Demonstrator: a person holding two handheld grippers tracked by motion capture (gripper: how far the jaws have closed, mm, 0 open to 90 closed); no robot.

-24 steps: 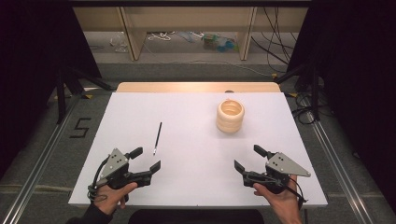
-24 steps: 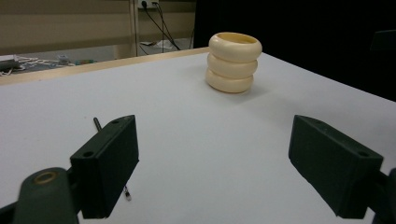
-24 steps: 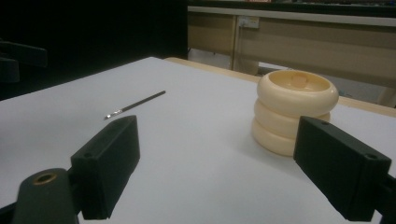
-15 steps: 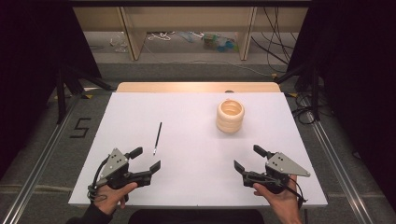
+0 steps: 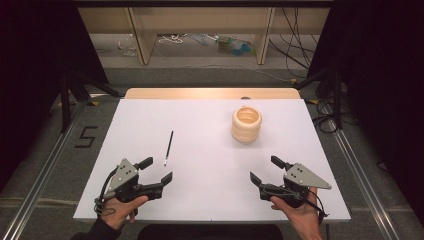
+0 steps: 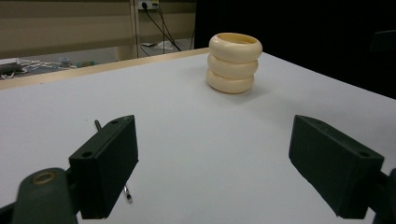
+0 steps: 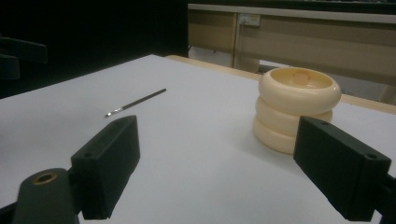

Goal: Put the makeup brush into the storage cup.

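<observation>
On the white table (image 5: 210,120) in a dark room, both claws wide, empty: left claw (image 5: 156,170), right claw (image 5: 265,169).

My left gripper (image 5: 159,170) and right gripper (image 5: 264,171) are black, each topped with a grey plate. The table (image 5: 200,125) is plain white with a light wood strip along its far edge. The ringed holder (image 5: 246,124), far right, is cream. The pen (image 5: 168,148), near left, is black with a silver tip
</observation>
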